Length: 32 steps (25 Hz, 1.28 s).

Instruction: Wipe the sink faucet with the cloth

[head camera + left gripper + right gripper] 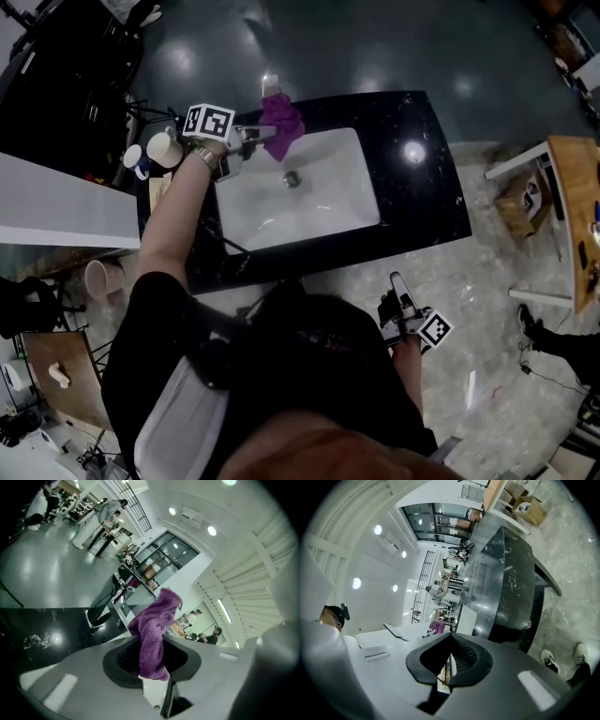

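Observation:
A purple cloth (282,121) hangs over the back rim of the white sink basin (323,202), just below the chrome faucet (271,86). My left gripper (266,137) reaches in from the left and is shut on the cloth. In the left gripper view the cloth (153,634) stands up between the jaws of the left gripper (152,659), with the faucet (118,598) just beyond it on the black counter (42,630). My right gripper (401,313) hangs low beside the person's body, in front of the counter. Its jaws (449,662) are shut with nothing between them.
Two cups (162,149) stand on the counter's left end. The drain (292,178) sits in the basin's far half. A white table (56,202) lies to the left, a wooden table (574,216) to the right. Another person's shoe (528,324) is on the floor at right.

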{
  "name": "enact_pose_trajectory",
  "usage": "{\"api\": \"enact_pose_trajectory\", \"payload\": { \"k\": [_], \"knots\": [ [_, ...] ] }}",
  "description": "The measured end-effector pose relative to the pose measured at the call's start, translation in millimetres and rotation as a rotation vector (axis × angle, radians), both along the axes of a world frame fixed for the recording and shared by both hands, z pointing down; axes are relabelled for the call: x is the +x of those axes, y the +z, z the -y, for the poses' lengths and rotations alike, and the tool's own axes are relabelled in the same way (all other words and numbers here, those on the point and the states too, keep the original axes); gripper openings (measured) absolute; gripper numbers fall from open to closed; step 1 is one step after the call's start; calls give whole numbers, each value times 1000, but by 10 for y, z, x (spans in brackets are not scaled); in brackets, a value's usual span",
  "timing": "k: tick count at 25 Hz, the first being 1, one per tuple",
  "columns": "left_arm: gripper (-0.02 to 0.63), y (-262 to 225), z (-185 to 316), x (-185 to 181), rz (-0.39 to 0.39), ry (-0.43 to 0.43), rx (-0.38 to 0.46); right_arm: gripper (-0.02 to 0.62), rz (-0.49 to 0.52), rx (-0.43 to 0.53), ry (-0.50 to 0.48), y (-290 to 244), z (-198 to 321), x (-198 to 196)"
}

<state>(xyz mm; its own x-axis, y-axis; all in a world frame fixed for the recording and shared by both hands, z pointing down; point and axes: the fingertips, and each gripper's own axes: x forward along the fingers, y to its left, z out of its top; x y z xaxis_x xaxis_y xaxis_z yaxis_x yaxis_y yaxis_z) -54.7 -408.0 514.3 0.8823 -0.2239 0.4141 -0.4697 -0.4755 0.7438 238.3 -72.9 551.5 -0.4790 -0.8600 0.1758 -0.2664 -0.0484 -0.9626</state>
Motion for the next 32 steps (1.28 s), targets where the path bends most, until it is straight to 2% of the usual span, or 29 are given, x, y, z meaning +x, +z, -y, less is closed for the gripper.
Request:
{"api": "enact_pose_trajectory", "payload": {
  "k": [5,13,19,23,27,30,32],
  "knots": [
    [91,17,282,-79,-40,-63,-20,11,1,-30,46,80,-49,67],
    [89,42,638,-221,-153,-192,-55,11,1,-31,37,96,52,-33],
    [89,54,591,-237,-163,-215,-60,11,3,-50,17,129,44,-88],
    [89,91,373,-260,-183,-198,-85,11,14,-40,-2,134,67,-115],
    [89,118,-80,-176,-247,-119,-111,11,29,-46,-15,156,98,-123],
    [89,242,-466,-60,-295,-66,-183,11,43,-47,-27,171,115,-167],
    [89,430,-606,-17,-297,-67,-233,11,40,-58,-29,198,99,-167]
  ]
}}
